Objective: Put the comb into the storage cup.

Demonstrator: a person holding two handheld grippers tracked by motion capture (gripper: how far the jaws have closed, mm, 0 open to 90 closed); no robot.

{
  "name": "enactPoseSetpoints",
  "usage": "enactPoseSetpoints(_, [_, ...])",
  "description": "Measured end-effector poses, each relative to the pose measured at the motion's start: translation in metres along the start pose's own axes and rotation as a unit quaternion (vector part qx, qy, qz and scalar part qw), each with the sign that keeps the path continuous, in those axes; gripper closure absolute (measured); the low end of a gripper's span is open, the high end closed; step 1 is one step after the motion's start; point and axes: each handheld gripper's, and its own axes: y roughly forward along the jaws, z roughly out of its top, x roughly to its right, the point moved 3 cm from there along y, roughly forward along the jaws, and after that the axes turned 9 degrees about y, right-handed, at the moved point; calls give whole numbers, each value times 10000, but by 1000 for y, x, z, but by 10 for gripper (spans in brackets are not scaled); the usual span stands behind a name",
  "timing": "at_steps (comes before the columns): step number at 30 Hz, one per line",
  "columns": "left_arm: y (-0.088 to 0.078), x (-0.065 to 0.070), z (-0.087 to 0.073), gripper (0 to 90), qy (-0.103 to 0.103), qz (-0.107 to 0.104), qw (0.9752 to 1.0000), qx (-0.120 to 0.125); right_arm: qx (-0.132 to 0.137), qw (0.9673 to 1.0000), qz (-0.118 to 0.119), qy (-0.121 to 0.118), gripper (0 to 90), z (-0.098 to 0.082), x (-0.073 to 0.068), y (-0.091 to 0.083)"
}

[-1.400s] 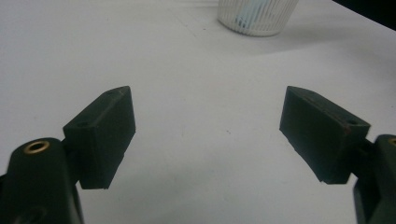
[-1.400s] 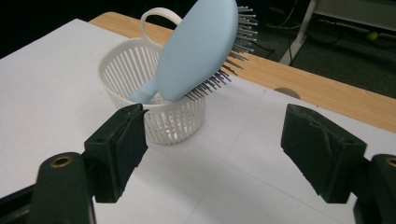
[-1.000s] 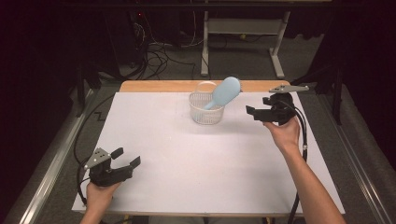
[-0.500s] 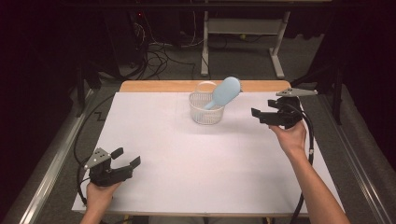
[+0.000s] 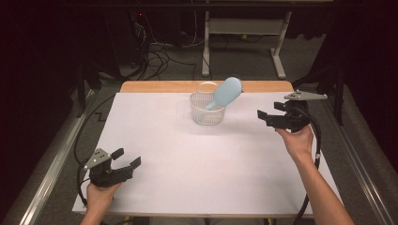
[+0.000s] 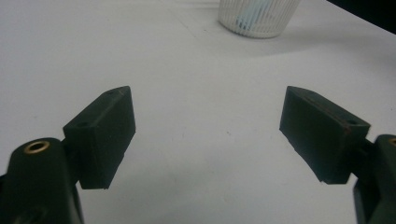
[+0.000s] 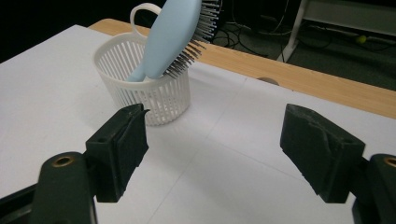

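Hairbrush (image 5: pixel 226 92) work looks close to finished, judging by where things lie: the pale blue brush stands handle-down in the white slatted basket (image 5: pixel 207 110), its bristled head leaning out over the rim toward the right, and nothing is gripping it. Largest first, the white tabletop (image 5: pixel 187 164) spreads across the high view with a strip of bare wood along its far edge, and the basket sits near that far edge, a little right of centre. The right tongs (image 5: pixel 268 116) are held off to the right of the basket, well apart from it, pointing back toward it; their jaws stand wide apart with nothing between them, as the right gripper view shows, where the basket (image 7: pixel 147 93) and the brush (image 7: pixel 175 35) rise beyond the left jaw. Compared with a second ago, the right hand has drawn a short way to the right and toward the person, away from the basket, while the brush has kept the same lean. That suggests the placing is done and the hand is clearing out, so the brush seems to rest stably on its own. The left tongs (image 5: pixel 123 165) sit at the near left corner, unmoved, jaws also spread and empty; the left gripper view looks across bare tabletop to the basket (image 6: pixel 258 18) far off.
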Motion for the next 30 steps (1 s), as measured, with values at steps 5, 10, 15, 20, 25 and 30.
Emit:
enactPoseSetpoints(5, [0, 0, 0, 178, 3, 1, 10000, -1, 46, 10000, -2, 8, 237, -3, 3, -4])
enactPoseSetpoints(10, [0, 0, 0, 178, 2, 6, 10000, 0, 71, 10000, -7, 7, 237, -6, 4, -8])
enactPoseSetpoints(15, [0, 0, 0, 178, 1, 11, 10000, 5, 109, 9999, -4, 11, 238, -8, 6, -12])
enactPoseSetpoints(20, [0, 0, 0, 178, -2, 15, 10000, 11, 190, 9998, 3, 30, 238, -9, 7, -17])
enactPoseSetpoints(25, [-1, 0, 0, 178, -3, 18, 10000, 23, 235, 9997, 6, 32, 238, -11, 9, -22])
enactPoseSetpoints(30, [0, 0, 1, 178, 9, 14, 10000, 24, 265, 9996, -10, 58, 238, -13, 11, -25])
